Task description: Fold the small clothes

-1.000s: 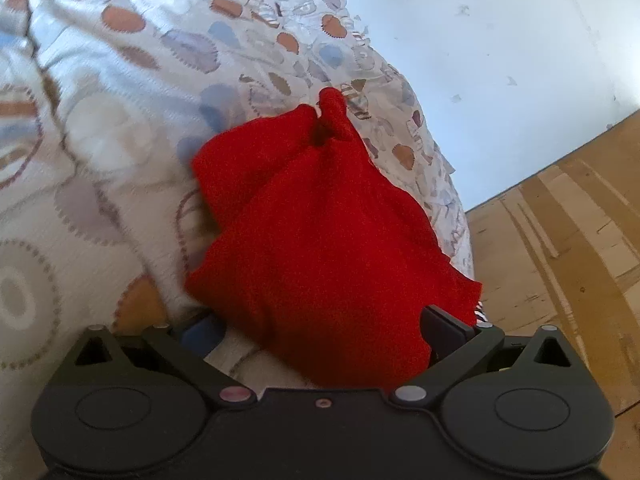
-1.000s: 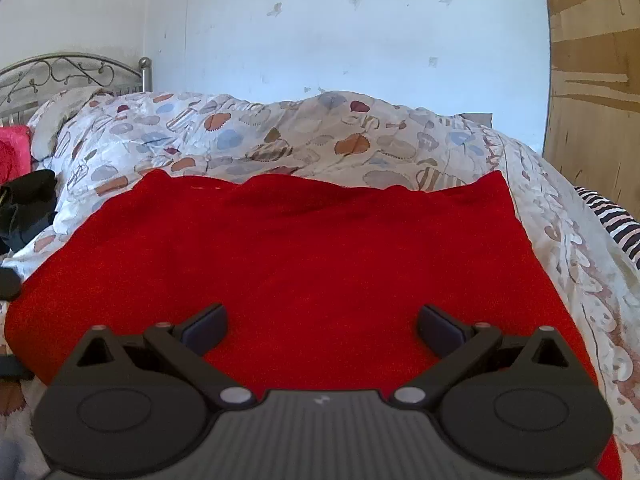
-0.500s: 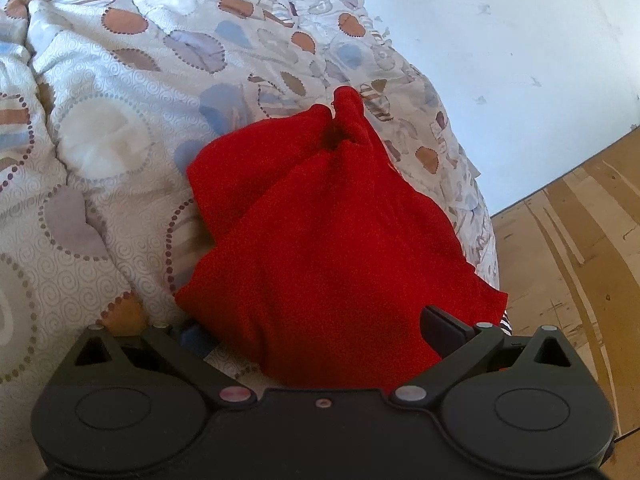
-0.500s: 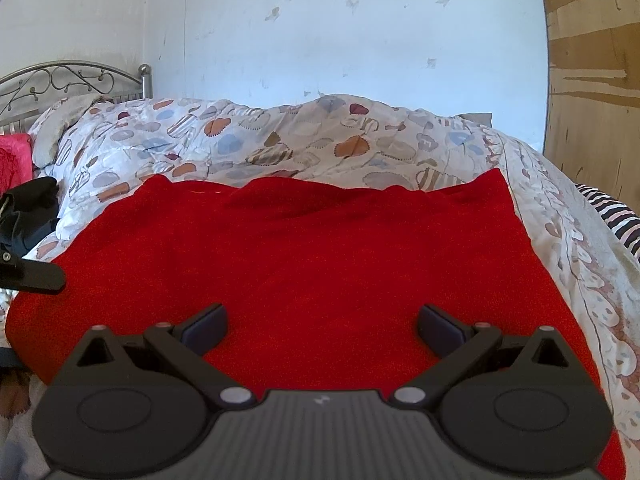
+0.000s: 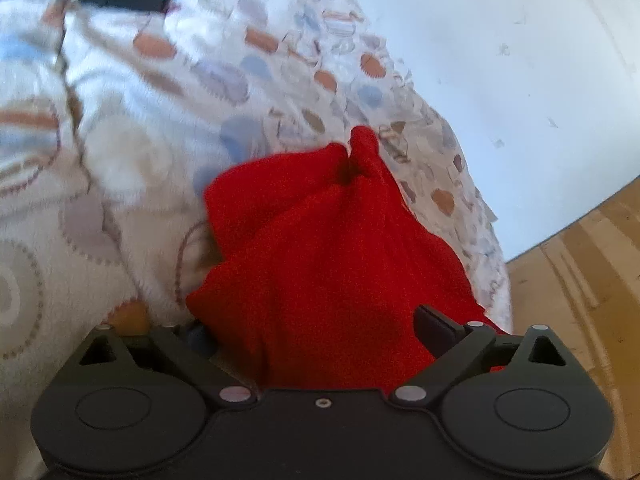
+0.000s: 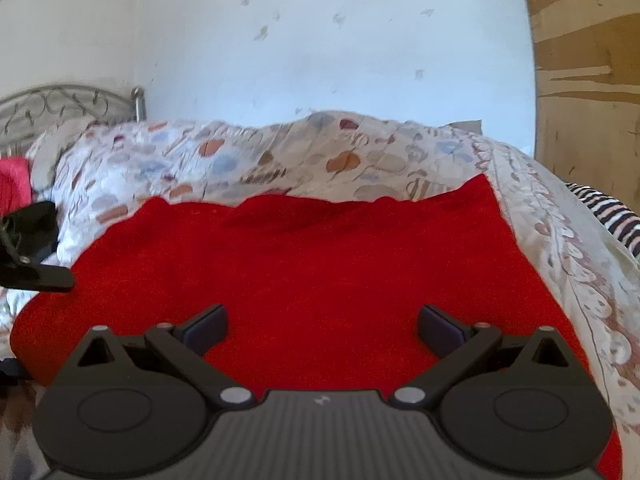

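The right gripper [image 6: 322,326] has its jaws spread wide and empty, poised just over the near edge of the red fleecy cloth [image 6: 304,272], which lies flat ahead of them, long axis running left to right across their line. The left gripper [image 5: 316,330] also has jaws spread wide, with the cloth's bunched end draped between them but apparently not pinched. The cloth rests on the bed's patterned white quilt [image 6: 280,156], close to its edge above the wooden floor [image 5: 580,280].

One red cloth [image 6: 312,280], two tools [image 6: 322,326], one quilt [image 5: 140,128].
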`<move>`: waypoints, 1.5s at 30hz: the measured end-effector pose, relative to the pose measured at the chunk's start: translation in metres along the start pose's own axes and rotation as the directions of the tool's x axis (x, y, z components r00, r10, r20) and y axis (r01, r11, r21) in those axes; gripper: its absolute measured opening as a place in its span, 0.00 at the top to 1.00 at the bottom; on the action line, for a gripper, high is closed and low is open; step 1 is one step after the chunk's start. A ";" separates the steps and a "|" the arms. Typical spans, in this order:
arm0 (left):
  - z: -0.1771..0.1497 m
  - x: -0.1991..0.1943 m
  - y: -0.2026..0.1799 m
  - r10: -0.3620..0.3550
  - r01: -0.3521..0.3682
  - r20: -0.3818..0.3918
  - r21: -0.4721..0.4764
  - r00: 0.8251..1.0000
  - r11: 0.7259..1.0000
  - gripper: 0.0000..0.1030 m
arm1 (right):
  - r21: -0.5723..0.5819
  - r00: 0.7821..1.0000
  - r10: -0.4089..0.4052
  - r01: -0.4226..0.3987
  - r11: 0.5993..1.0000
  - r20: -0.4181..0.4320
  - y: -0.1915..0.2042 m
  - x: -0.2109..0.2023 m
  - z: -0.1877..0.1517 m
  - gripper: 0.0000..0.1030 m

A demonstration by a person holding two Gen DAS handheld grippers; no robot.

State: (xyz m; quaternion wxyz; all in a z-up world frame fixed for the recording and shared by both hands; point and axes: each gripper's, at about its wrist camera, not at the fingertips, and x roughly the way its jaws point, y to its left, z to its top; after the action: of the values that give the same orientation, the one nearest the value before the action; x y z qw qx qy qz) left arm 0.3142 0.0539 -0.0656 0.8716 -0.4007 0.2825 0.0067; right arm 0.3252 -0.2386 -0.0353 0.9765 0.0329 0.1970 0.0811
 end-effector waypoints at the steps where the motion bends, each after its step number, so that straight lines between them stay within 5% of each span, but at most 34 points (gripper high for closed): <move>1: 0.000 0.003 -0.004 0.017 -0.017 0.011 0.015 1.000 1.000 0.09 | 0.009 1.000 0.002 -0.002 1.000 -0.001 -0.001 -0.001 0.000 0.00; 7: 0.006 0.016 -0.003 0.081 -0.077 0.060 -0.062 0.995 0.995 0.18 | 0.028 1.000 -0.009 0.009 1.000 -0.011 -0.004 -0.005 0.006 0.00; 16: 0.011 0.012 -0.020 0.156 -0.155 0.136 -0.016 0.978 0.988 0.60 | 0.027 0.990 -0.136 0.135 0.990 0.028 -0.045 -0.046 0.013 0.00; 22: 0.017 0.007 -0.065 0.112 -0.150 0.201 0.183 0.973 0.972 0.71 | 0.095 0.989 -0.146 0.142 0.985 0.038 -0.075 -0.073 -0.001 0.00; 28: 0.017 0.009 -0.156 -0.043 -0.060 0.194 0.496 0.980 0.866 0.74 | 0.168 0.981 -0.185 0.173 0.971 0.062 -0.105 -0.102 -0.012 0.00; 31: 0.002 0.014 -0.208 -0.110 -0.003 0.131 0.658 0.985 0.753 0.74 | 0.208 0.971 -0.227 0.208 0.956 0.072 -0.122 -0.121 -0.019 0.00; 34: -0.032 0.016 -0.253 -0.169 0.071 0.038 0.803 0.985 0.592 0.74 | 0.253 0.956 -0.284 0.257 0.933 0.073 -0.145 -0.143 -0.027 0.00; 37: -0.081 0.013 -0.278 -0.189 0.139 -0.074 0.922 0.979 0.362 0.74 | 0.300 0.939 -0.341 0.310 0.902 0.054 -0.167 -0.160 -0.038 0.00; 38: -0.101 0.012 -0.281 -0.178 0.160 -0.115 0.951 0.977 0.264 0.74 | 0.315 0.933 -0.356 0.325 0.892 0.044 -0.174 -0.165 -0.042 0.00; 40: -0.133 0.013 -0.281 -0.133 0.201 -0.186 0.973 0.974 0.111 0.74 | 0.340 0.925 -0.379 0.349 0.873 0.025 -0.186 -0.173 -0.051 0.00; 42: -0.156 0.016 -0.274 -0.086 0.225 -0.222 0.974 0.971 0.020 0.73 | 0.356 0.921 -0.390 0.361 0.862 0.010 -0.193 -0.178 -0.059 0.00; 45: -0.174 0.016 -0.264 -0.084 0.166 -0.169 0.985 0.982 -0.035 0.71 | 0.377 0.919 -0.394 0.367 0.850 -0.005 -0.199 -0.182 -0.067 0.00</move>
State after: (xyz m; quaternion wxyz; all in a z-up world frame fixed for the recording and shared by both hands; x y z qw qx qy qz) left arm 0.3054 -0.2512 0.0194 0.8832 0.3184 0.1898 -0.2871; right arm 0.1621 -0.4635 -0.0473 0.9556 0.1797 0.1758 -0.1538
